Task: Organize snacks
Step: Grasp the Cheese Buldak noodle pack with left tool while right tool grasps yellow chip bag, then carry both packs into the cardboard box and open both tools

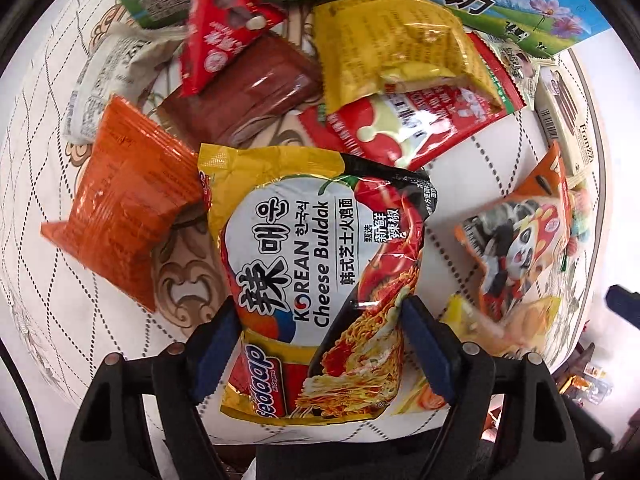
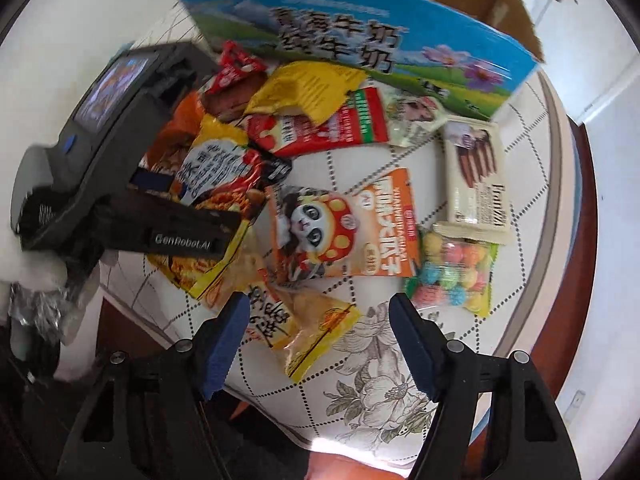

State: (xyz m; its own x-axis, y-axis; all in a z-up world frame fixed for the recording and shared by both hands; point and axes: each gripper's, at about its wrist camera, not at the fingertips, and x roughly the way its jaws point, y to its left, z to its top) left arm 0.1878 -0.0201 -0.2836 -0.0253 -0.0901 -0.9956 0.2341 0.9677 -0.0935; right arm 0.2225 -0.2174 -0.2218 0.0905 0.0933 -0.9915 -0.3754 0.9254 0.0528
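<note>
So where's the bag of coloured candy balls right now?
In the right wrist view, the candy bag lies on the table's right side, just below the Fran box and right of the panda packet.

One open milk carton box [image 2: 360, 40] stands at the back of the bench [image 2: 360, 360]. One noodle packet [image 1: 316, 276], one orange panda bag [image 2: 344, 224], one bag of coloured candy balls [image 2: 456, 268], one box of chocolate sticks [image 2: 476, 176]. Two yellow bags: one [image 2: 304, 92] near the box, one [image 2: 308, 328] at the front. One red-and-white pouch [image 2: 320, 128], one small red triangular packet [image 1: 224, 32], one brown pack [image 1: 248, 92], one plain orange packet [image 1: 128, 200], one whitish wrapper [image 1: 108, 76], one small pale packet [image 2: 416, 116].
</note>
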